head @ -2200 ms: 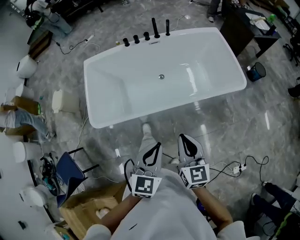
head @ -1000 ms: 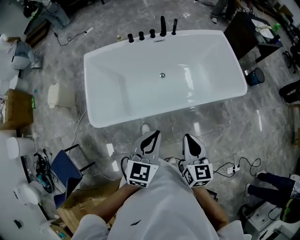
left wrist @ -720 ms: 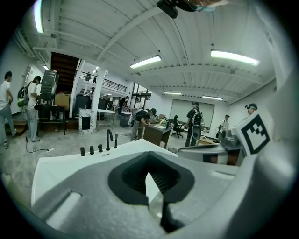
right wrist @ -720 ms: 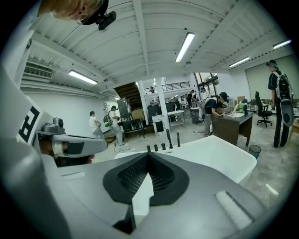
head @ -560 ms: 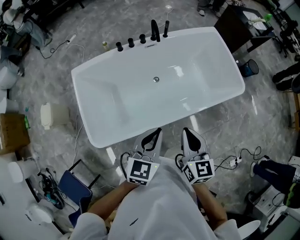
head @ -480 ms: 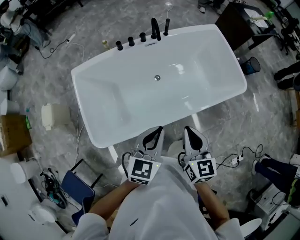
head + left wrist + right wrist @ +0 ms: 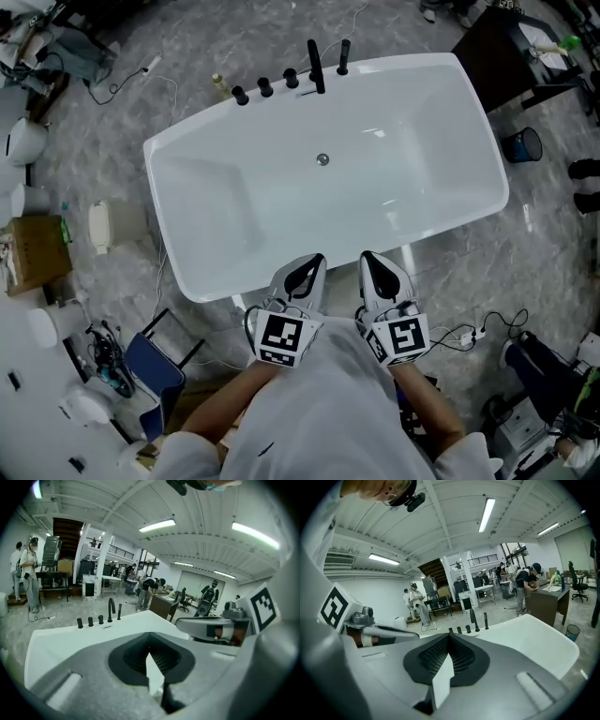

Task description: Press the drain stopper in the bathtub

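Hovering by one bathtub [image 7: 422, 173]: left gripper [image 7: 312, 262], right gripper [image 7: 368, 259], fingers pressed together, empty; one drain stopper [image 7: 322, 159] mid-basin.

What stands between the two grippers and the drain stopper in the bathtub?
Only the bathtub's near rim, just ahead of the left gripper and right gripper; nothing visible lies inside before the drain stopper.

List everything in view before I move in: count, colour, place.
bathtub: one, white, centre of the floor
drain stopper: one, silver, on the bathtub floor, toward the far side
tap fittings: five, black, in a row on the far rim
cardboard box: one, brown, on the floor at far left
bin: one, dark blue, on the floor right of the bathtub
left gripper: one, grey, jaws together, empty, by the near rim
right gripper: one, grey, jaws together, empty, beside it
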Motion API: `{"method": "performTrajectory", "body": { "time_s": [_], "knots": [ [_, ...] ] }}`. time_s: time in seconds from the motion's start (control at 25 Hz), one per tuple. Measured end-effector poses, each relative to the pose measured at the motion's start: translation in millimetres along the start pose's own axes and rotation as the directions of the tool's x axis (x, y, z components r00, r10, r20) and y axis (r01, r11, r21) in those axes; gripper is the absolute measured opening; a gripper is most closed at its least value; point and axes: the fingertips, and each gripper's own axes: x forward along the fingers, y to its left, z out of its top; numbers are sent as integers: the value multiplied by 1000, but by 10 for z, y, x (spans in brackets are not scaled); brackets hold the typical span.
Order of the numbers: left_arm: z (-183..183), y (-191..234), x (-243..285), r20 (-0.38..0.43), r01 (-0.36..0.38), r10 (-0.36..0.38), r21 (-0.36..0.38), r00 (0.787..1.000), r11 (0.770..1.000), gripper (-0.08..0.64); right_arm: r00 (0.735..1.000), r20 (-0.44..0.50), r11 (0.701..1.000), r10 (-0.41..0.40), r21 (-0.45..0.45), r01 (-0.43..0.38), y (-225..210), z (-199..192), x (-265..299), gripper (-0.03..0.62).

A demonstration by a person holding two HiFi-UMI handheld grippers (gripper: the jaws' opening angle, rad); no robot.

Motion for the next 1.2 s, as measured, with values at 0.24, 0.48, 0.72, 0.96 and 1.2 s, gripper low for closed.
{"method": "performTrajectory", "body": {
  "time_s": [0.24,0.48,0.72,0.96,1.2],
  "knots": [
    [122,106,658,-64,-75,73,-25,995,997,-2,998,30,997,57,-57,-55,-556,258,366,2],
    [185,364,1342,-111,-98,94,-32,989,995,-2,998,-11,998,60,-15,-60,-1097,150,942,2],
    [-32,475,1780,-179,-117,105,-60,978,991,-2,997,-34,997,76,-1,-76,-1400,-50,1223,2],
    [-458,834,2352,-238,-185,162,-75,958,980,-2,996,-66,997,67,49,-64,-1849,-430,1657,2],
    [-835,1128,3000,-250,-204,178,-81,952,976,-2,994,-89,995,69,77,-62,-2245,-851,2051,2]
  ]
}}
